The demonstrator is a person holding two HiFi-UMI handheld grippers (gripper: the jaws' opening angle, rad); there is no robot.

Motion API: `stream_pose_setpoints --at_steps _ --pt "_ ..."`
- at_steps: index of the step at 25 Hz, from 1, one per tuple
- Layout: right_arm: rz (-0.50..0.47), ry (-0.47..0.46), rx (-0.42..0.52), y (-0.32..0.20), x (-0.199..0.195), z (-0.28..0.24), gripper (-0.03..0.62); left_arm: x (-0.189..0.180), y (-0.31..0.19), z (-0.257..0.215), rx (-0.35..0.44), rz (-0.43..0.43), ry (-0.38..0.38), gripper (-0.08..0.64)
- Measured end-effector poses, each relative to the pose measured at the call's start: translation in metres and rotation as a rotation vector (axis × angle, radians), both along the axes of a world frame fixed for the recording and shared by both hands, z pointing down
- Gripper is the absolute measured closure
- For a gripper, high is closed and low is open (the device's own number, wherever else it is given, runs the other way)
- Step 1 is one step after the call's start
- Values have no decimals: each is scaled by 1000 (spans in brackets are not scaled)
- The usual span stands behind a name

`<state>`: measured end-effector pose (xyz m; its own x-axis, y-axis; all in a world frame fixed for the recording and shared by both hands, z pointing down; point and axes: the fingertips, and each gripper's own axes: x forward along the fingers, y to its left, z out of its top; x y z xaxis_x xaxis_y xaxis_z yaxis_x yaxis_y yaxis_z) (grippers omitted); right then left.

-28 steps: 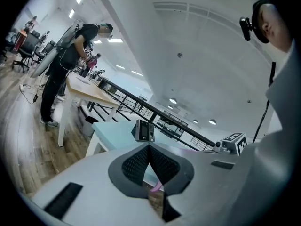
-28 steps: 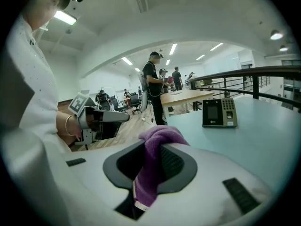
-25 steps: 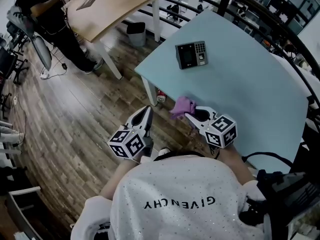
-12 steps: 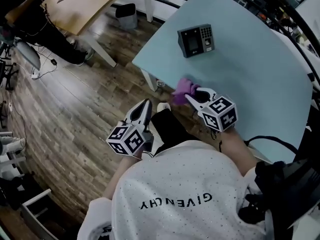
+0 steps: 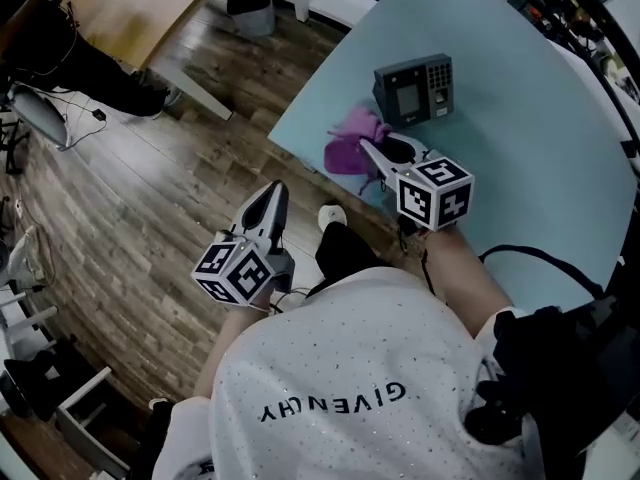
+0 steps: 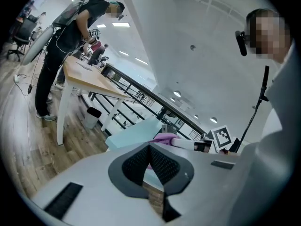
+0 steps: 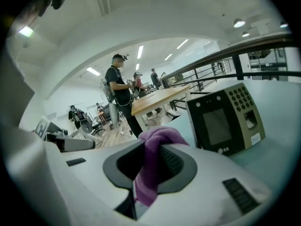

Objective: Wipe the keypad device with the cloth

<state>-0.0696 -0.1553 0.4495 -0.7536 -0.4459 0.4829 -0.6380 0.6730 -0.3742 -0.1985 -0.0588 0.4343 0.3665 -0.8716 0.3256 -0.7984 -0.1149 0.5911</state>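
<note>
The keypad device (image 5: 413, 89), a dark box with a screen and number keys, stands on the pale blue table (image 5: 520, 148); it fills the right of the right gripper view (image 7: 225, 119). A purple cloth (image 5: 350, 140) hangs from my right gripper (image 5: 372, 154), which is shut on it just short of the device's near left side. The cloth (image 7: 153, 161) is pinched between the jaws. My left gripper (image 5: 272, 200) is held over the wooden floor off the table's corner, its jaws shut with nothing between them (image 6: 149, 157).
A wooden table (image 5: 150, 8) stands at the upper left with a bin (image 5: 247, 1) beside it. A person (image 7: 120, 95) stands by that table. A black railing (image 7: 244, 55) runs behind the blue table. A cable (image 5: 540, 258) lies near the table's near edge.
My right gripper has carried the purple cloth forward over the table, from its near edge to beside the keypad device. The left gripper stays shut over the floor.
</note>
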Motion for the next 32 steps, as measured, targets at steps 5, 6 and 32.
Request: stream_pose_setpoints --at_steps 5,6,32 --pt "62 -86 32 -47 -15 -22 525 -8 -26 3 -28 7 2 560" --pt "79 -98 19 -53 -15 -21 525 -10 -29 4 -29 7 2 560" --pt "223 -170 -145 -47 33 23 525 64 -122 -13 -14 262 -29 560"
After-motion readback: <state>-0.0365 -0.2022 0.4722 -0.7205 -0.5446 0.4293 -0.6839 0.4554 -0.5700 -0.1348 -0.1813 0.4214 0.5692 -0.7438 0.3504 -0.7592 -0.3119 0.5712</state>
